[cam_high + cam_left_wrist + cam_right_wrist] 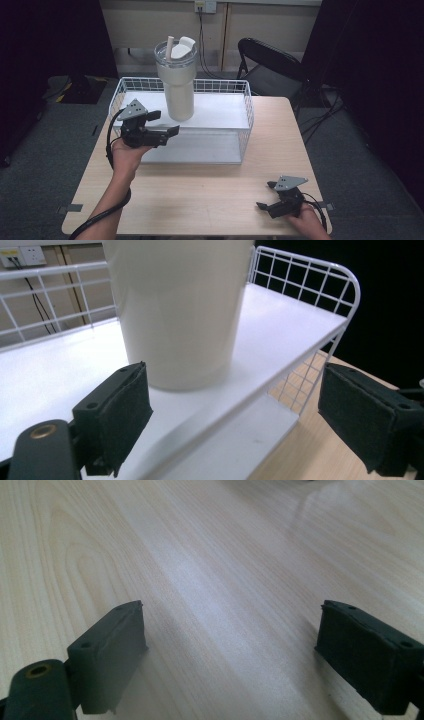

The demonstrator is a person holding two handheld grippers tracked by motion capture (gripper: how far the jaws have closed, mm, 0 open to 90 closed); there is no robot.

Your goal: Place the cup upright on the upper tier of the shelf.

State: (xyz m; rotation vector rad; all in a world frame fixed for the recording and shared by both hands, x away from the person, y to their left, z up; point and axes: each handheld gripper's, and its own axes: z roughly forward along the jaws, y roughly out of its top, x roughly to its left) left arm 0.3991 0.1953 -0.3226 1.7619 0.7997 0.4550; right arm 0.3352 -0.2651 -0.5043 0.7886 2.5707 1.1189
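A: From the high view?
B: The cream tumbler (179, 80) stands upright on the top shelf of the white wire rack (239, 127); the left gripper (165, 123) is just beside its base, jaws spread.

A: Left gripper view?
B: Tumbler (180, 310) between the released jaws, untouched.

A: Right gripper view?
B: The right gripper (230, 650) is above bare tabletop (210, 555), jaws wide apart, holding nothing.
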